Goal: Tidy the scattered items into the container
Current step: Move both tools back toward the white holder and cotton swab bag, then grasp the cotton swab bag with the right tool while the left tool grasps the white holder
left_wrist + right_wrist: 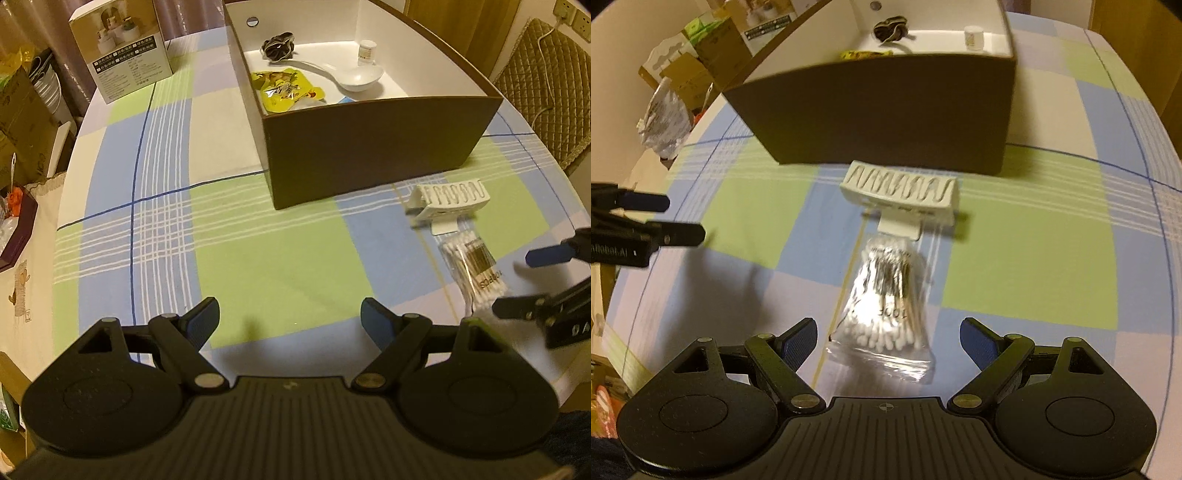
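1. Hovering over the bag of cotton swabs (886, 314), the right tool (888, 341) is spread wide and gripping nothing; the bag is lying flat on the tabletop (1052, 258) between its fingers.
2. Idling to the side, the left tool (290, 321) is also spread wide with nothing in it, above bare checked cloth.
3. Sitting just beyond the bag is a white clip (905, 195), with the box (886, 110) behind it already holding a spoon (343, 75), a yellow packet (284, 90), a hair tie (277, 46) and a small bottle (366, 50).
4. Pointing away toward the box, the bag's long axis is running along the tool's line of sight.
5. Judging the grasp: closing across the narrow width, low on the swab bundle rather than the loose plastic, should be holding best.
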Available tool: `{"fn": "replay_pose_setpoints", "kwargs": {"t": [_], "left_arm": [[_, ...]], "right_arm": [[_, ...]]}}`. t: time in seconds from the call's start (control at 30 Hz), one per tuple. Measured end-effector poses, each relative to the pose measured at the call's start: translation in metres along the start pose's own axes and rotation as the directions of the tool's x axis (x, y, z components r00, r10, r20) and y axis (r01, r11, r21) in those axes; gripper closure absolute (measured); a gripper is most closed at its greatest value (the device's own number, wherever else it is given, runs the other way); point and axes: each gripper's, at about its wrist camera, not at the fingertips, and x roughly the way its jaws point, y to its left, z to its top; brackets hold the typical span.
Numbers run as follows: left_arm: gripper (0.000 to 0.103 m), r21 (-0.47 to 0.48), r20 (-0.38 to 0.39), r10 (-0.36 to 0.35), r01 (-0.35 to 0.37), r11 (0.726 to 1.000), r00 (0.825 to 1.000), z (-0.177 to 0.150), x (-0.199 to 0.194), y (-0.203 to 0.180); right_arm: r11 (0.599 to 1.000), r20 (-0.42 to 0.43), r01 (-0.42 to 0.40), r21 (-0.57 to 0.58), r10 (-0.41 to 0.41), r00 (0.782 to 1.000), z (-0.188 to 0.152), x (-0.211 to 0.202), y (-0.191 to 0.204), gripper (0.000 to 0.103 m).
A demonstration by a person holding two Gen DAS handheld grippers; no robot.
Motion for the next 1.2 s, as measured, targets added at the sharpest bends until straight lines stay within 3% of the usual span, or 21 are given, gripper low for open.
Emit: {"fn": "replay_pose_setpoints", "kwargs": {"t": [0.4, 0.43, 0.47, 0.6, 0.77, 0.87, 1.03, 1.2], "left_arm": [[0.022, 0.010, 0.001, -0.003, 0.003, 1.000, 1.000, 0.009, 0.014, 0.014], [0.022, 0.017, 0.003, -0.008, 0.008, 1.000, 1.000, 0.010, 0.014, 0.013], [0.022, 0.023, 0.005, -0.012, 0.012, 1.000, 1.000, 0.011, 0.015, 0.012], [0.023, 0.048, 0.003, -0.025, 0.025, 0.999, 1.000, 0.013, 0.018, 0.003], [0.027, 0.087, -0.004, -0.051, 0.051, 0.995, 0.999, 0.015, 0.023, -0.012], [0.030, 0.125, 0.002, -0.087, 0.086, 0.988, 0.996, 0.017, 0.023, -0.023], [0.042, 0.245, 0.018, -0.203, 0.192, 0.950, 0.979, 0.020, 0.023, -0.049], [0.044, 0.460, 0.051, -0.285, 0.231, 0.858, 0.957, 0.033, 0.023, -0.086]], "right_arm": [[1.000, 0.085, -0.005, -0.023, 0.007, 0.996, -0.007, 0.014, 0.002, 0.014], [0.999, 0.088, 0.009, -0.039, -0.006, 0.996, -0.008, 0.016, 0.002, 0.036], [0.998, 0.086, 0.016, -0.055, -0.012, 0.996, -0.009, 0.019, 0.003, 0.045], [0.991, 0.096, 0.047, -0.122, -0.035, 0.995, -0.016, 0.018, 0.002, 0.062], [0.986, 0.067, 0.057, -0.155, -0.047, 0.997, -0.031, 0.006, -0.017, 0.064], [0.990, 0.060, 0.078, -0.119, -0.072, 0.996, -0.042, -0.005, -0.038, 0.064], [0.993, 0.057, 0.118, -0.019, -0.117, 0.992, -0.053, -0.020, -0.079, 0.064], [0.986, 0.061, 0.154, 0.061, -0.157, 0.986, -0.052, -0.029, -0.099, 0.064]]}}
